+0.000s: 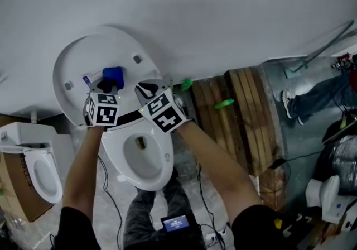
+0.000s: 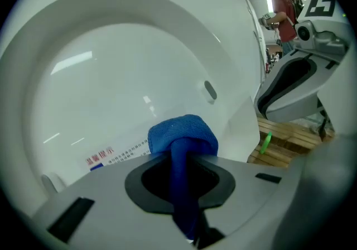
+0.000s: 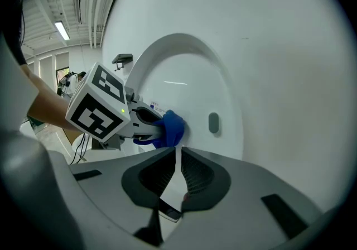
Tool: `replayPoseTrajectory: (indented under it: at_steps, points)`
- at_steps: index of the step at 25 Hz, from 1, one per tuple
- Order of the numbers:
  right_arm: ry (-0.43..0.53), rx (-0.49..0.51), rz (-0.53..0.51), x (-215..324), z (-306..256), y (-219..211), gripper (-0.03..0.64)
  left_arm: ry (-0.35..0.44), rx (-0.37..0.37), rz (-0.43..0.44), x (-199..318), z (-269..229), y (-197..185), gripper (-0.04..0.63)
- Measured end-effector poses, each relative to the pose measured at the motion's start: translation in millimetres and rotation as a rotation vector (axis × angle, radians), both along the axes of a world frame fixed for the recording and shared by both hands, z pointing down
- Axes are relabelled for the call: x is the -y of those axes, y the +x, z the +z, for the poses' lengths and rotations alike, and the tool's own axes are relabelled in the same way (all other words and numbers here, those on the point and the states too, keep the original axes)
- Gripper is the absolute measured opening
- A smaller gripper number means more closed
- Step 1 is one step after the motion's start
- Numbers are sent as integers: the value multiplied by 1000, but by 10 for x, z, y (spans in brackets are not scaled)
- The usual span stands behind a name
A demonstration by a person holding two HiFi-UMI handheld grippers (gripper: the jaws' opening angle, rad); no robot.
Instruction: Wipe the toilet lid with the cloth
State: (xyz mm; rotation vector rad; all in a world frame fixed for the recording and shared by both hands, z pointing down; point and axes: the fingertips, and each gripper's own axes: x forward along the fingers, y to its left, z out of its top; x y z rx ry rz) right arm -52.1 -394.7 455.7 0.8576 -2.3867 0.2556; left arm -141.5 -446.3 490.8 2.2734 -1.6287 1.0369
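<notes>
The cloth's (image 2: 183, 136) tail disappears between the left gripper's (image 1: 107, 86) jaws, which pinch it. Only a rounded blue wad of nubbly fabric sticks out, set against the inner face of the raised lid (image 1: 83, 56). The label (image 2: 114, 155) beside it carries print too small to read. In the head view the two marker cubes cover the lid's lower edge. The lid is glossy white and oval, with a grey oblong bumper (image 3: 213, 123). The right gripper (image 3: 177, 168) is empty and near the cloth, its jaws drawn to a thin slit.
</notes>
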Motion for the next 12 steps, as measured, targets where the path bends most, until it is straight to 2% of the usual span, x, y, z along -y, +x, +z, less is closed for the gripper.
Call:
replayPoseTrajectory:
  at_steps: [12]
  points:
    - [125,30,-3,162,-1086,15,20,113,41,-68,30,-1052,-342,54]
